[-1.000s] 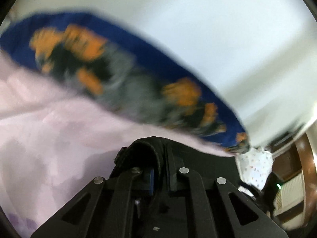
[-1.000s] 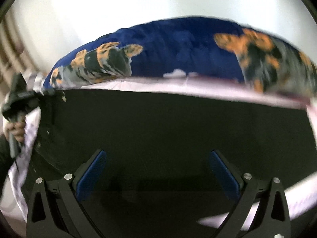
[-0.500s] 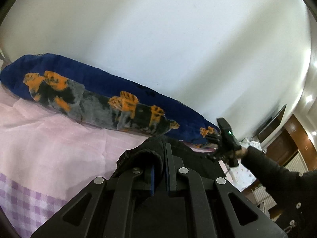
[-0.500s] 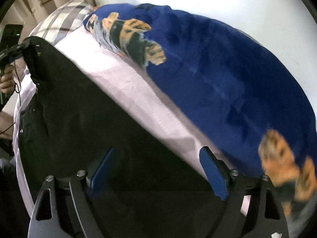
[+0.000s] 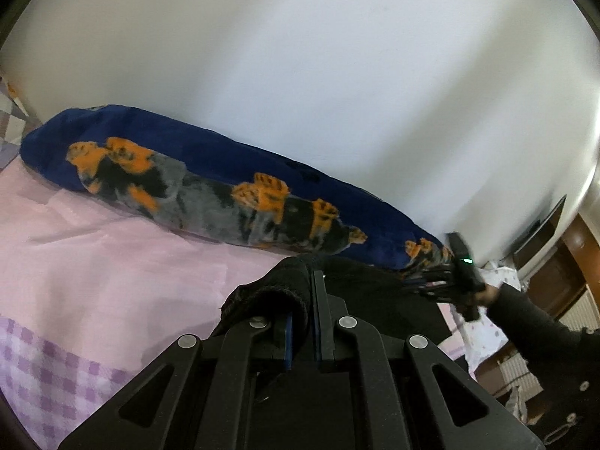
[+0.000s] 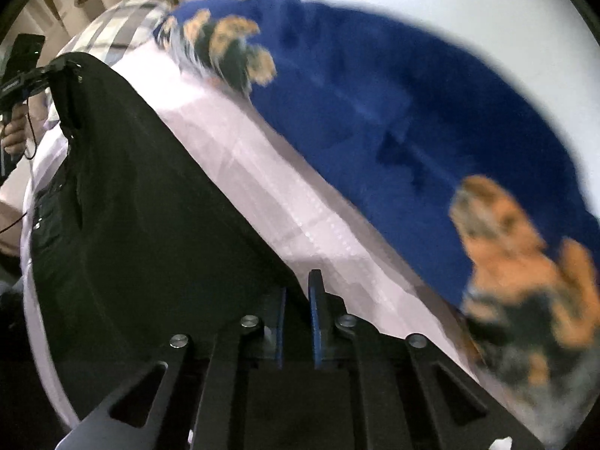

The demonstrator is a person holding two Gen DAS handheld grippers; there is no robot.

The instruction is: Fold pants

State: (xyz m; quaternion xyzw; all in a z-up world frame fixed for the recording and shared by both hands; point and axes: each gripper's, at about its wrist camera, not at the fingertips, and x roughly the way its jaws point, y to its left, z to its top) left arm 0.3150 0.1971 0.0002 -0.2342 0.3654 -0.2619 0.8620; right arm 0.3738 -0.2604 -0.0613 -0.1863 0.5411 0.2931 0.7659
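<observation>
The black pants (image 6: 123,202) are stretched out above a pink bed sheet (image 6: 270,195). My left gripper (image 5: 302,300) is shut on one corner of the pants (image 5: 270,292), where the cloth bunches over the fingers. My right gripper (image 6: 298,292) is shut on the other end of the pants, at the cloth's edge. Each gripper shows in the other's view: the right one (image 5: 431,281) at the far end of the cloth, the left one (image 6: 56,69) at the upper left.
A blue blanket with orange and grey paw prints (image 5: 225,187) lies along the white wall (image 5: 300,56). The sheet has a purple checked part (image 5: 45,367) at the near edge. A plaid pillow (image 6: 112,33) lies at the bed's head. Wooden furniture (image 5: 562,273) stands at the right.
My right gripper has gone from wide open to shut on the pants' edge. The left gripper has stayed shut on its corner while the view swung up and steadied.
</observation>
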